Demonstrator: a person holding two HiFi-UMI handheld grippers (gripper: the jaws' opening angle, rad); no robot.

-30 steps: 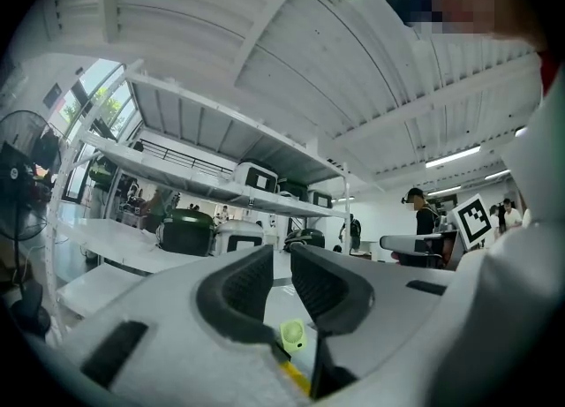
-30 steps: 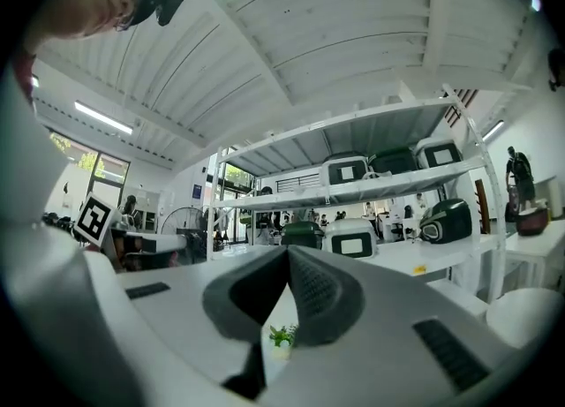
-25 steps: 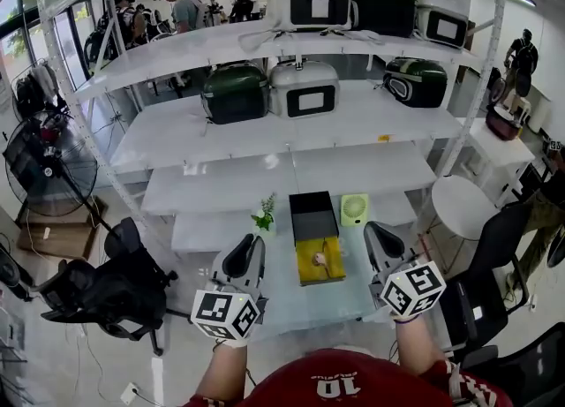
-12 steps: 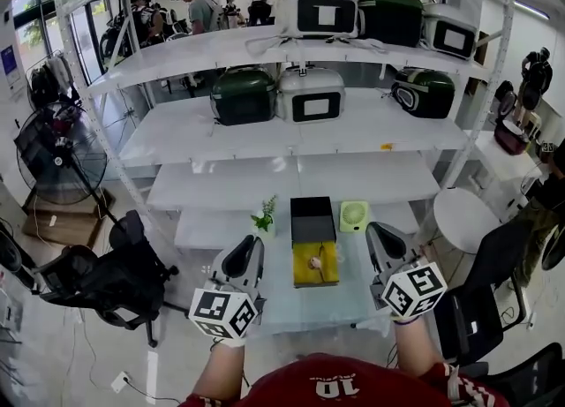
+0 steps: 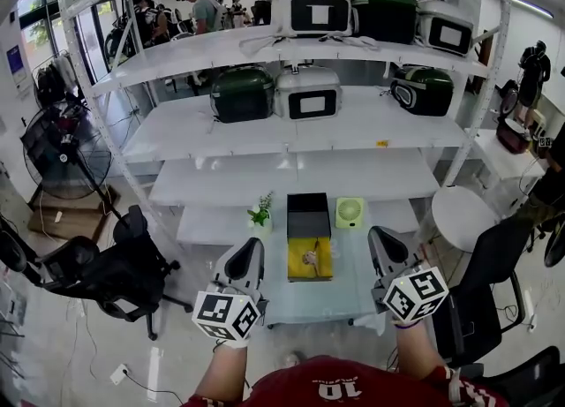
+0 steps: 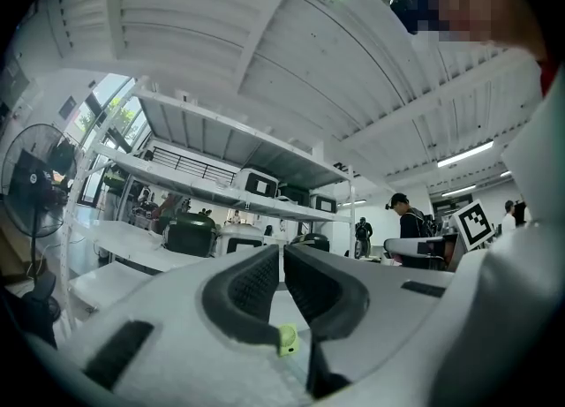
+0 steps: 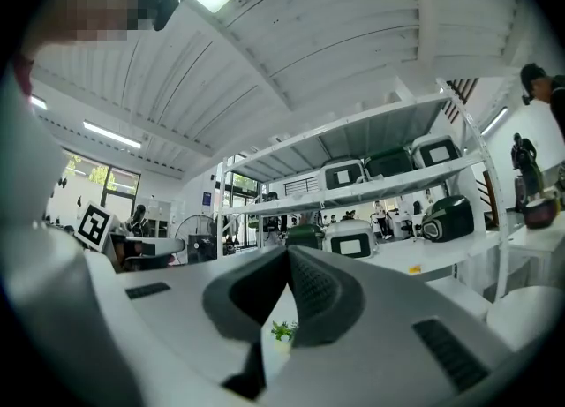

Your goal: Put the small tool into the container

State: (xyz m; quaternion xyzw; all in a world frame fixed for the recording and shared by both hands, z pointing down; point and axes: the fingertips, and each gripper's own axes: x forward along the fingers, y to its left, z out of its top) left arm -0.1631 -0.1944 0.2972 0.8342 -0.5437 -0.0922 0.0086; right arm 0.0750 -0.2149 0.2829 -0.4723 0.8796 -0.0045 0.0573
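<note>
You held both grippers low at the near edge of the bench point(image 5: 353, 289), one to each side of the things, so your view down to them stayed open and either hand could reach in.

The left gripper point(image 5: 246, 257) had its fingers drawn almost together, only a thin slit between them, and nothing in them. The right gripper point(image 5: 386, 246) had its fingers closed tip to tip, also empty. Each seemed to be angled slightly inward: past the left fingers point(image 6: 258, 283) the green fan point(image 6: 288, 339) showed, and past the right fingers point(image 7: 320, 286) the plant point(image 7: 282, 333).

The tool point(image 5: 311, 258), small and pale, lay on the yellow tray point(image 5: 297, 270), apart from both grippers and roughly midway between them. The black box point(image 5: 308, 213) sat just behind the tray, touching or nearly touching it, with the plant point(image 5: 259, 214) to its left and the fan point(image 5: 350, 212) to its right.

Which of the two was meant as the container, I couldn't settle. If it was the tray, the tool already lay in it. If it was the box, the tool lay just outside it, on your side. I couldn't see into the box well enough to say whether it was open.
</note>
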